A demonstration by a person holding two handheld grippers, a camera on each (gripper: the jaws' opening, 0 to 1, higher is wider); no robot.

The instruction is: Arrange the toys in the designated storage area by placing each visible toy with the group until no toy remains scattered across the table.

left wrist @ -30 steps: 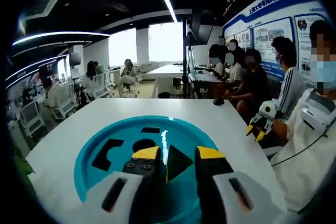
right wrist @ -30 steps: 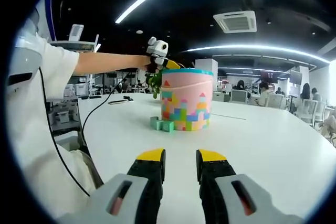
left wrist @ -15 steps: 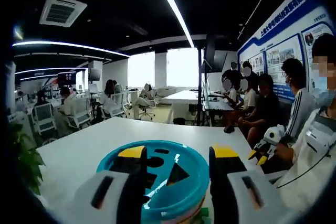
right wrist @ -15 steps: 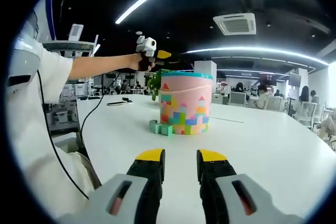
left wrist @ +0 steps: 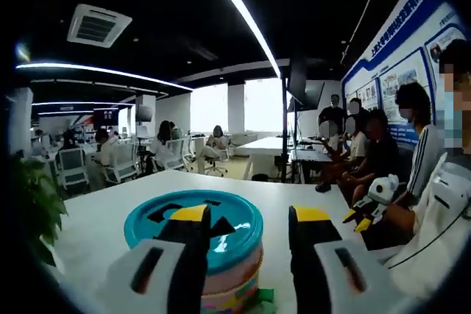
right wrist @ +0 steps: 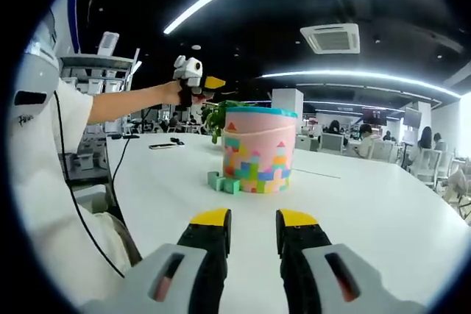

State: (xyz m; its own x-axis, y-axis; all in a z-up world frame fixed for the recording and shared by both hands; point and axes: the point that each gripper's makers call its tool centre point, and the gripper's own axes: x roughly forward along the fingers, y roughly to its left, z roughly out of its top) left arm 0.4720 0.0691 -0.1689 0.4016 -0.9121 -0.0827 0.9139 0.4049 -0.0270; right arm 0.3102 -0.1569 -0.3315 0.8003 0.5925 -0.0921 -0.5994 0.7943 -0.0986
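- Bucket [right wrist: 260, 149]: pink, block-patterned, teal shape-sorter lid [left wrist: 193, 218]; upright on white bench [right wrist: 383, 211].
- Green blocks [right wrist: 223, 182]: on bench, touching bucket's base.
- Left claw [left wrist: 245, 218]: spread, empty, raised over the lid.
- Right claw [right wrist: 253, 219]: slightly parted, empty, low over bench, well short of bucket.

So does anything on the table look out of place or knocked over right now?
Nothing is tipped or spilled. The bucket stands upright with its lid on. The only stray items are a few green blocks sitting on the table at the bucket's base rather than inside it.
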